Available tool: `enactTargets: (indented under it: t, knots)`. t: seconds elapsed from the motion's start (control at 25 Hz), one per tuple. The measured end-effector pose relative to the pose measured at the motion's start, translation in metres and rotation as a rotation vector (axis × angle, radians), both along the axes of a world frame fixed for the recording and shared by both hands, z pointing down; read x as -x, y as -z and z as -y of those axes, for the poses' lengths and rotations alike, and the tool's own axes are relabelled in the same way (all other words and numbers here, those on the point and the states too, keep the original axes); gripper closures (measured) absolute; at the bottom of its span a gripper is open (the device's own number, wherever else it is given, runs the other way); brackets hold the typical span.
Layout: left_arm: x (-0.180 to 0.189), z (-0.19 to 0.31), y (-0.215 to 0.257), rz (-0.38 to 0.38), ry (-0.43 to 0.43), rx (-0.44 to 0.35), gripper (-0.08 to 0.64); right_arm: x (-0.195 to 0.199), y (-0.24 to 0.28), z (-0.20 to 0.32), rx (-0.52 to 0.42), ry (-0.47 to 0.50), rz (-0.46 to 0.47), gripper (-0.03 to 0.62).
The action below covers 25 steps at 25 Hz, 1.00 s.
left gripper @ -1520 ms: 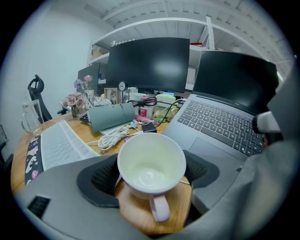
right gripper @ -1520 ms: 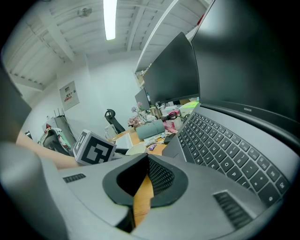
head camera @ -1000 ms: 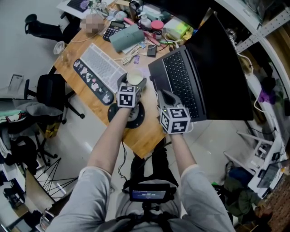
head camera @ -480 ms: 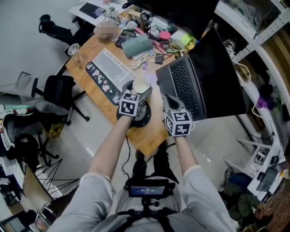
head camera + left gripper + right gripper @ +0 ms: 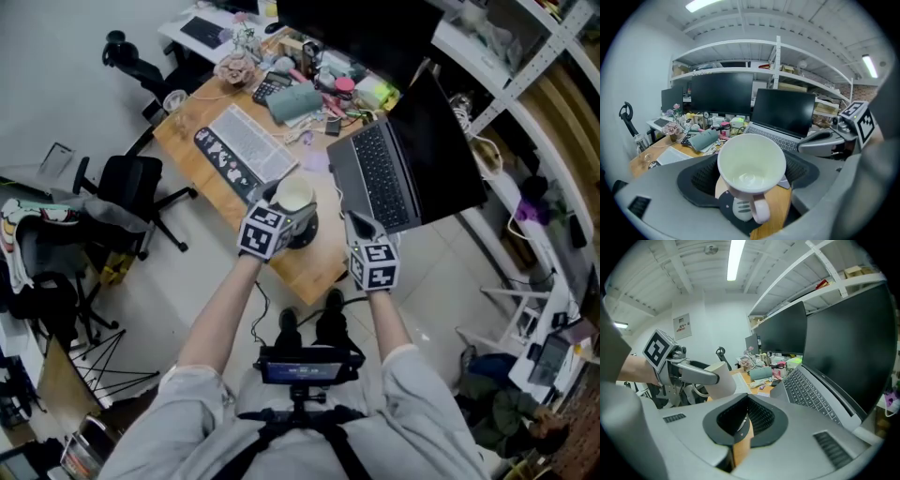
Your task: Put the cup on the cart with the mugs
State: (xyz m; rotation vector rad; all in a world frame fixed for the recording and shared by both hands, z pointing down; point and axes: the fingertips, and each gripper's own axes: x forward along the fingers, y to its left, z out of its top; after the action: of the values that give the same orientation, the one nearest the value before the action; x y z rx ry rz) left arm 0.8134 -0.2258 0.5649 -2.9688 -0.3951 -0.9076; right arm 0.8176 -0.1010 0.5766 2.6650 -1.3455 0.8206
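Just left of the laptop (image 5: 389, 169), the cup (image 5: 751, 161) has risen clear of the counter (image 5: 319, 267), clamped between the left gripper's (image 5: 292, 208) wide-spread jaws. The right gripper (image 5: 359, 223), beside the laptop, has its jaws together and empty. The carry can begin, though no cart shows.

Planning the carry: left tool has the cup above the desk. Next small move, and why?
Probably hold the cup mouth-up and swing the left tool away from the desk to look for the cart. The tool is closed on the cup, clear of the desk, and no view shows a cart with mugs.
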Motion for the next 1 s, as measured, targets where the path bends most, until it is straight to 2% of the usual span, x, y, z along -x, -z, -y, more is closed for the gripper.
enactTargets:
  t: [0.2,0.64,0.84,1.0]
  knots:
    - [0.060,-0.013,0.018,-0.004,-0.043,0.009,0.141,0.049,0.017,-0.011,-0.007,0.015,-0.034,0.591]
    - [0.172,-0.013,0.026,-0.032,-0.075,0.004,0.141,0.152,0.028,-0.032,-0.028,0.003,-0.005,0.591]
    - [0.207,-0.014,0.037,-0.041,-0.044,0.022,0.141,0.174,0.029,-0.038,-0.024,0.013,0.005,0.591]
    - [0.234,-0.021,0.041,-0.042,0.022,0.030,0.141,0.181,0.037,-0.048,-0.025,0.048,-0.014,0.591]
